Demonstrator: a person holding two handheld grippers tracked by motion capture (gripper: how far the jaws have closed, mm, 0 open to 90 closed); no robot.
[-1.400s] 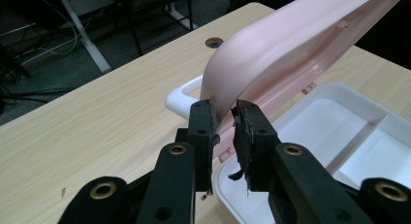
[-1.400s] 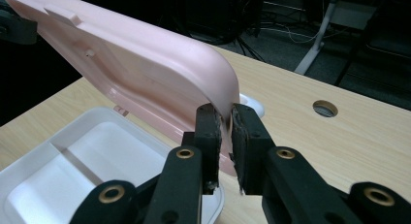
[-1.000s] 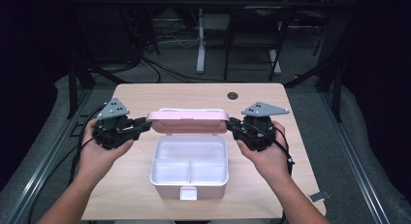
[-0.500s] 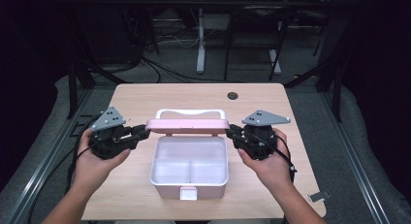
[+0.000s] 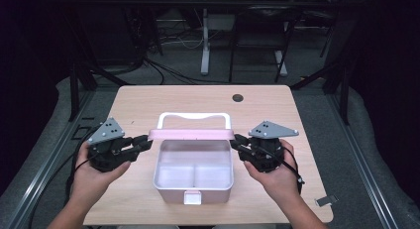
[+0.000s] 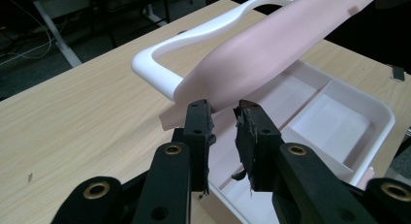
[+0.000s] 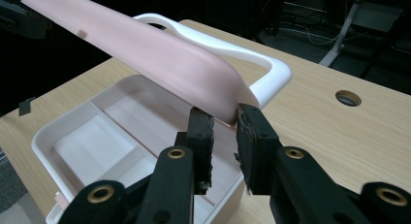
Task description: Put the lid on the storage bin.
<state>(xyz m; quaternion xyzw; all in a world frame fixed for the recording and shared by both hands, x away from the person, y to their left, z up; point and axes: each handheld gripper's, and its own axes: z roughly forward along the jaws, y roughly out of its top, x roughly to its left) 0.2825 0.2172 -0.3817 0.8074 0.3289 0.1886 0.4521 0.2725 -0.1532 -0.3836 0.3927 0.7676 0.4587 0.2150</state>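
Note:
A pink lid [image 5: 190, 134] with a white handle [image 5: 193, 116] hangs tilted over the back edge of an open pink lunch box [image 5: 193, 192], which has two white compartments. My left gripper [image 5: 145, 141] pinches the lid's left end. In the left gripper view its jaws [image 6: 223, 112] nip the lid's [image 6: 271, 44] corner. My right gripper [image 5: 236, 139] holds the other end. In the right gripper view its jaws [image 7: 224, 117] have just opened a little further, with the lid's [image 7: 160, 54] edge still between the tips.
The wooden table [image 5: 148, 100] has a round cable hole [image 5: 237, 97] at the back. A small grey clip [image 5: 325, 200] lies near the front right corner. Dark stands and cables fill the floor behind the table.
Both hands have come down and toward me with the lid, which now sits lower, just over the box's rear rim. The box has not moved.

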